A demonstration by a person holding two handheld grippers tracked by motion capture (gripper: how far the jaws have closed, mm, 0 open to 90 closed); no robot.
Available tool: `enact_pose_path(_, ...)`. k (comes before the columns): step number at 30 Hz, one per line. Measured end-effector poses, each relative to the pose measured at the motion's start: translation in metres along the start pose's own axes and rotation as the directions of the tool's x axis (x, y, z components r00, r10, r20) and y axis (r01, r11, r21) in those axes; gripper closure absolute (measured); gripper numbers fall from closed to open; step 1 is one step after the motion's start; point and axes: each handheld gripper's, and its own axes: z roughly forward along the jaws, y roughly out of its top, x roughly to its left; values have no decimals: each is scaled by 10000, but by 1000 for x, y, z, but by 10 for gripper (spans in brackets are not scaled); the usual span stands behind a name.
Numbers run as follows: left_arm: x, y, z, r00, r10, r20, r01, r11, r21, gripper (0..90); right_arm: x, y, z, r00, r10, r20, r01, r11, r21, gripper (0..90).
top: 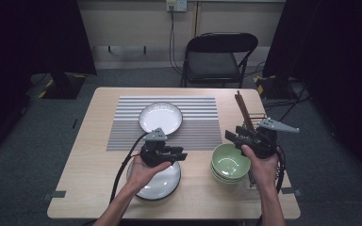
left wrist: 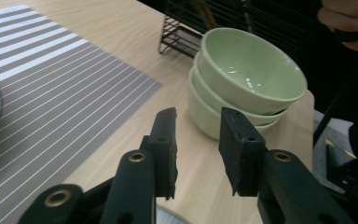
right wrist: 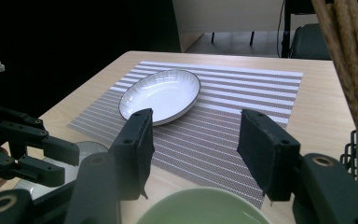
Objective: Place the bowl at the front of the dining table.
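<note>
A stack of pale green bowls (top: 230,162) (left wrist: 247,70) stands at the front right of the wooden table (top: 94,160). My left gripper (top: 181,154) (left wrist: 198,114) hovers over a white plate (top: 162,186) near the front edge. It points right towards the bowls, open, with nothing between its jaws. My right gripper (top: 231,136) (right wrist: 193,116) is just above and behind the bowls, whose top rim (right wrist: 205,207) lies under it. It points left, open and empty. A second white plate (top: 160,117) (right wrist: 161,95) rests on the striped placemat (top: 193,122).
Brown chopsticks (top: 242,110) (right wrist: 349,56) stick up from a black wire rack (left wrist: 186,28) at the table's right edge, close behind the right gripper. A black folding chair (top: 219,56) stands beyond the far edge.
</note>
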Motion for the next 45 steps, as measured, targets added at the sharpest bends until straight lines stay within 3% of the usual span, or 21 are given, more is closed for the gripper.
enact_pose_path(2,-5,6,6,9988,177,461,-178,9998,21,720,-2,0,0,10000,45,-5,-45,10000,1,455)
enact_pose_path(10,-29,23,37,9892,863,1181,-905,9954,308,793,-2,2,-4,10000,29,-1,-29,9999,-136,454)
enact_pose_path(23,-62,30,83,9681,1263,2165,-1460,9863,773,736,-7,5,-12,9997,199,170,-194,9993,-314,447)
enact_pose_path(30,-73,30,96,9600,1595,2303,-1859,9777,981,682,-9,5,-15,9995,220,218,-212,9992,-335,433)
enact_pose_path(33,-76,31,102,9593,1703,2252,-1987,9739,1100,731,-9,5,-15,9996,211,208,-204,9992,-347,427)
enact_pose_path(36,-80,31,109,9529,2057,2228,-2383,9624,1304,736,-9,5,-14,9995,218,237,-211,9993,-294,422)
enact_pose_path(38,-82,31,112,9481,2057,2423,-2431,9604,1361,724,-9,5,-13,9995,224,241,-216,9993,-316,421)
enact_pose_path(45,-85,30,123,9435,2269,2415,-2710,9477,1684,695,-11,6,-16,9991,310,285,-298,9987,-403,417)
